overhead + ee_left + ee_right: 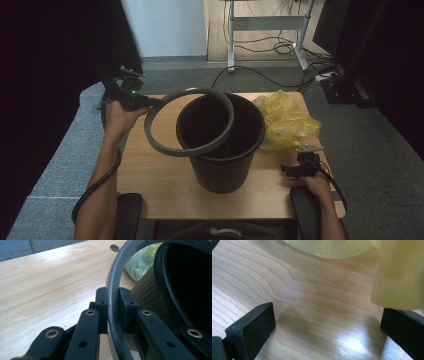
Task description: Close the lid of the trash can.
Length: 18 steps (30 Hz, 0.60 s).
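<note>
Pale wooden table first: at nine o'clock the left gripper clamps the grey plastic ring, tilted over the round black bin's rim. At two o'clock lies a crumpled yellow plastic bag. At four o'clock the right gripper rests with jaws apart, empty. Ring looks off-centre; lowered now, it could perhaps catch the rim and tip the bin

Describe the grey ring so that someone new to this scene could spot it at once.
Start at the wooden table and find the black bin standing at its middle. The grey ring hangs tilted over the bin's left rim, clamped at its far left edge by the left gripper. Unlike the crumpled yellow bag to the right of the bin, it is a rigid, flat, open hoop held off the table.
</note>
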Available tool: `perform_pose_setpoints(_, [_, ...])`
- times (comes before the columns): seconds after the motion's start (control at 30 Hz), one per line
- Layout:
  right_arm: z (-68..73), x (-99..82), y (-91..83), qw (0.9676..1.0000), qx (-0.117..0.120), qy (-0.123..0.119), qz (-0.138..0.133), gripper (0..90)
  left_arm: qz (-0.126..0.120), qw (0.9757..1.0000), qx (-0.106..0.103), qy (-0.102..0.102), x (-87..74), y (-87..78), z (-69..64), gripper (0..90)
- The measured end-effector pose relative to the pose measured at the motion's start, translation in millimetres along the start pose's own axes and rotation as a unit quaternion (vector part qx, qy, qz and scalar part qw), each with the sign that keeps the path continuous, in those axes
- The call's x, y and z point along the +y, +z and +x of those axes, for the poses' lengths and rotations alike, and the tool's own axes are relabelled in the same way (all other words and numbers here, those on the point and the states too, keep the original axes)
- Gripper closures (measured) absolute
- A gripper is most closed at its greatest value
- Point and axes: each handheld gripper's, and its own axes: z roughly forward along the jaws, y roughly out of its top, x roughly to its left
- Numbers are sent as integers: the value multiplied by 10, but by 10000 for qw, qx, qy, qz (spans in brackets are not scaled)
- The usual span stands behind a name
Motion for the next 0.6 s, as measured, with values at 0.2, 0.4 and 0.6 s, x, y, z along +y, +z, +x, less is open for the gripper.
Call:
perform_pose_setpoints(0.2, [0,0,0,10000,0,0,-1,0,65,9998,-100,180,125,130,-170,787])
perform_pose_setpoints(0.4, [0,0,0,10000,-1,0,-1,0,99,9993,-181,308,225,245,-320,787])
perform_pose_setpoints(0.6, [0,0,1,10000,1,3,-4,0,104,9990,-171,412,304,327,-442,786])
